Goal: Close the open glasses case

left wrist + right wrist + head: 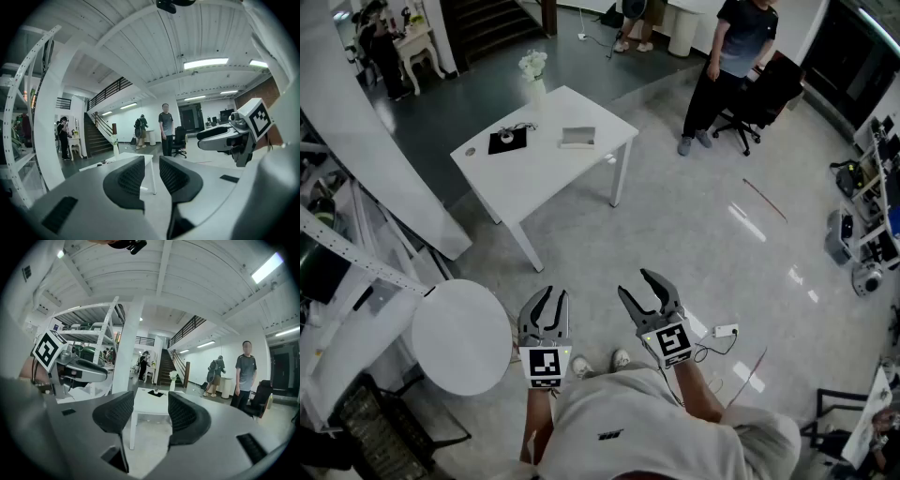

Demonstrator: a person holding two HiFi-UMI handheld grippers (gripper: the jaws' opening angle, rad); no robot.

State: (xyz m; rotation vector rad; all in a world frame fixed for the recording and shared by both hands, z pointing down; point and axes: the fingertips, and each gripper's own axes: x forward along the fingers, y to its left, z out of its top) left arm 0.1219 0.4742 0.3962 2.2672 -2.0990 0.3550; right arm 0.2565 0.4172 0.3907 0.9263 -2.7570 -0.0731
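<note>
Jaws on the left gripper (546, 298) stood a narrow gap apart, those on the right gripper (637, 286) spread wider; neither held anything. Both hung over the floor, well apart from the white table (581, 105). The pale, boxy item there looked like the open glasses case (577, 138), lying near the table's right edge, apart from a dark flat item (507, 141) with what seemed to be glasses on it. It was too small to make out the hinge or lid. Judged as a light, stiff shell, it would likely slide under a push, so one gripper should brace the base while the other presses the lid's free edge.
</note>
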